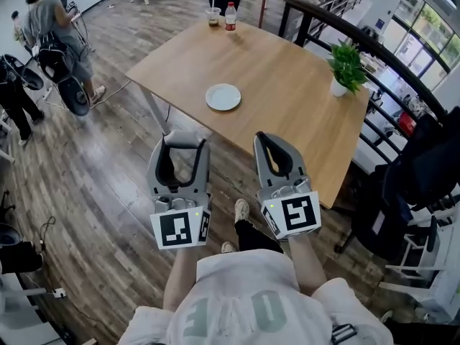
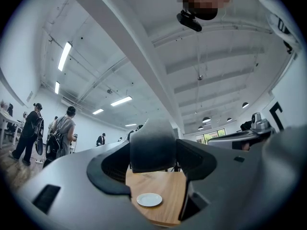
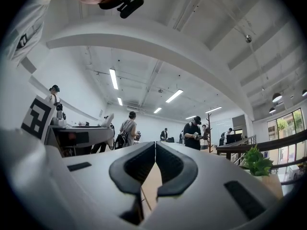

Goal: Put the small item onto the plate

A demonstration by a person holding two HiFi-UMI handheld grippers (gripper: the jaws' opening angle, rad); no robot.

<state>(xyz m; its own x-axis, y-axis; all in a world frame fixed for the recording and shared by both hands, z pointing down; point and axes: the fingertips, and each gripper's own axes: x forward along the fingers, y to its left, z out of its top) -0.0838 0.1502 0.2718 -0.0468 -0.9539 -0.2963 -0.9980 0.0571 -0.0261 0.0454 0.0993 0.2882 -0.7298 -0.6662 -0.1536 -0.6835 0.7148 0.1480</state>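
Left tongs [image 1: 183, 141] clamp the small item [image 2: 153, 146] — right tongs [image 1: 268, 139] closed, empty — plate [image 1: 223, 96] well ahead.

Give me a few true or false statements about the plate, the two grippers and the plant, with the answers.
1. The plate is empty. True.
2. The right gripper has its jaws wide apart. False: they are together, with nothing between them.
3. The left gripper holds a small grey item. True.
4. The plant touches the plate. False: it stands well apart from it, near the table edge at the head view's right.
5. A bottle and a cup stand at the table's far end. True.
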